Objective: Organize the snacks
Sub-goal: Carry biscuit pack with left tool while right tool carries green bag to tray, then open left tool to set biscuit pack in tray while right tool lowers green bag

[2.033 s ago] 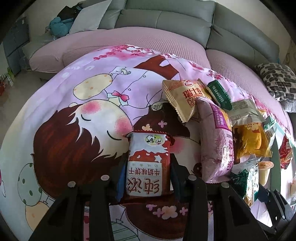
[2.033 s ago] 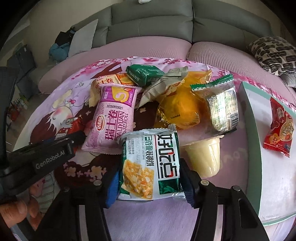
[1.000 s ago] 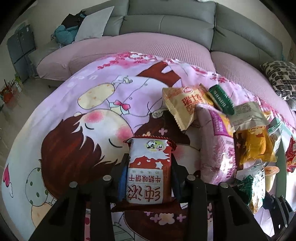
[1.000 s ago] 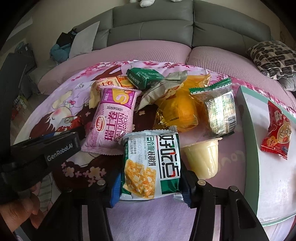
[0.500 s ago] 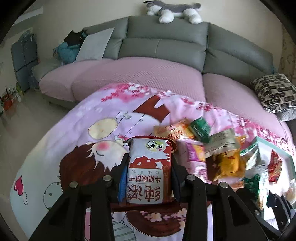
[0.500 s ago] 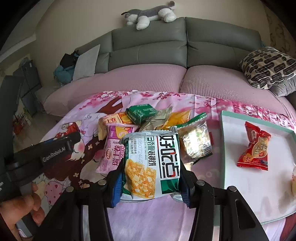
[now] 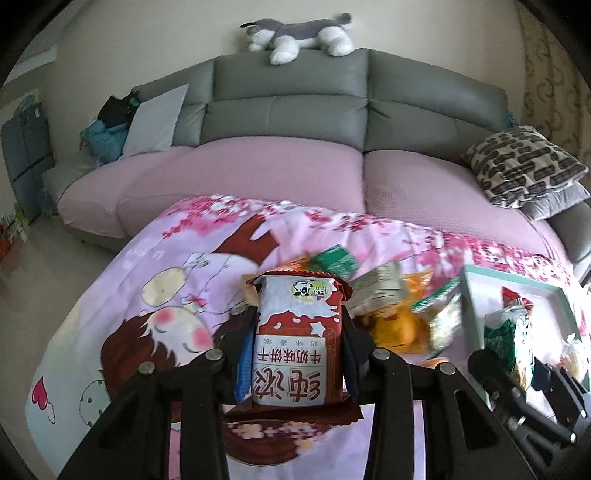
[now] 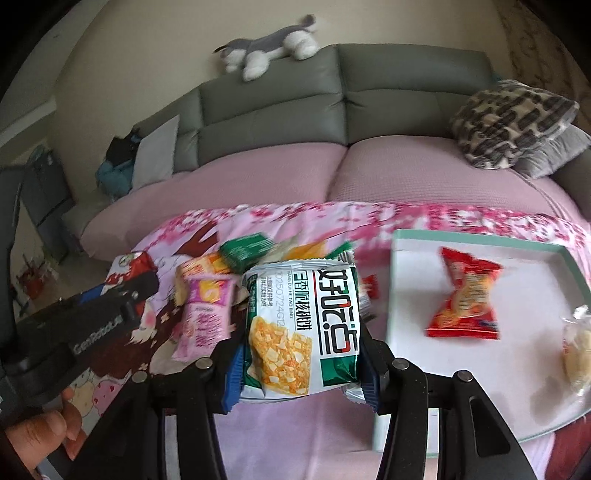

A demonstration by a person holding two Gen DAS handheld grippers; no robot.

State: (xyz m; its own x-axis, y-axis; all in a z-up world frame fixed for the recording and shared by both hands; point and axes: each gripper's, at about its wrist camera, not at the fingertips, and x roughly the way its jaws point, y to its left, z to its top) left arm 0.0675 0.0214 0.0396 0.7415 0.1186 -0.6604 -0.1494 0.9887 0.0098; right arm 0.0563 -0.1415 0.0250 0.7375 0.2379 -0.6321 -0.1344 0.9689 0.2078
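Grey sofa with pink seat covers fills the background, a plush husky lying along its top. Ahead of it spreads a pink cartoon-print blanket strewn with snacks.

From the left wrist view, the left hand-held gripper pinches a red-and-white biscuit packet upright between its two fingers, raised clear of the blanket. Just beyond and to the right of it lies a loose snack pile of green, orange and beige packets.

From the right wrist view, the right hand-held gripper pinches a green-and-white walnut cake packet the same way, also off the blanket. Right of this gripper sits a white tray with a teal rim, holding a red wrapped snack and a pale snack at the picture's edge. Left of it, the other gripper's black body shows, with a person's fingers wrapped around it.
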